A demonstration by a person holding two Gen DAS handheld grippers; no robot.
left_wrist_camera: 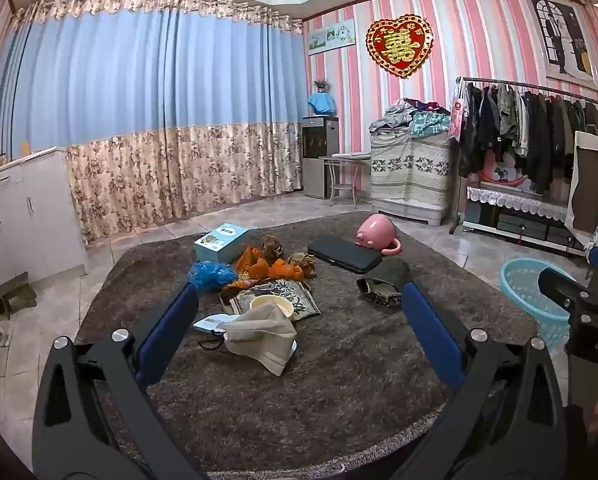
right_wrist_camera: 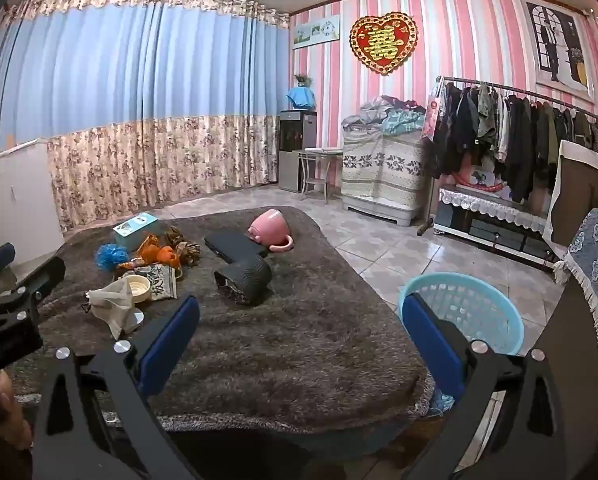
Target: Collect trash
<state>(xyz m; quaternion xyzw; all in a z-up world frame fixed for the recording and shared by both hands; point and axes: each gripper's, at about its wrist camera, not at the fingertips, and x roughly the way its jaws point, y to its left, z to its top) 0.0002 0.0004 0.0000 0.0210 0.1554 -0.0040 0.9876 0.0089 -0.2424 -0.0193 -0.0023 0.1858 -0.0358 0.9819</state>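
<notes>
Trash lies on a table with a shaggy brown cover (left_wrist_camera: pixel 339 360): a crumpled beige face mask (left_wrist_camera: pixel 261 330), orange peels (left_wrist_camera: pixel 275 268), a blue plastic wad (left_wrist_camera: pixel 211 274), dry brown scraps (left_wrist_camera: pixel 303 260) and a small cream bowl (left_wrist_camera: pixel 271 305) on a patterned mat. My left gripper (left_wrist_camera: pixel 299 300) is open, above the near table, with the mask between its fingers' lines. My right gripper (right_wrist_camera: pixel 299 308) is open over the table's right part. A light blue basket (right_wrist_camera: pixel 471 312) stands on the floor to the right, behind the right finger.
A pink cup (left_wrist_camera: pixel 375 232) lies tipped beside a black case (left_wrist_camera: pixel 343 254). A dark rolled pouch (right_wrist_camera: pixel 245 278) and a teal box (left_wrist_camera: pixel 221 242) are on the table. White cabinets (left_wrist_camera: pixel 23 216) stand left, a clothes rack (left_wrist_camera: pixel 539 136) right. The floor is tiled.
</notes>
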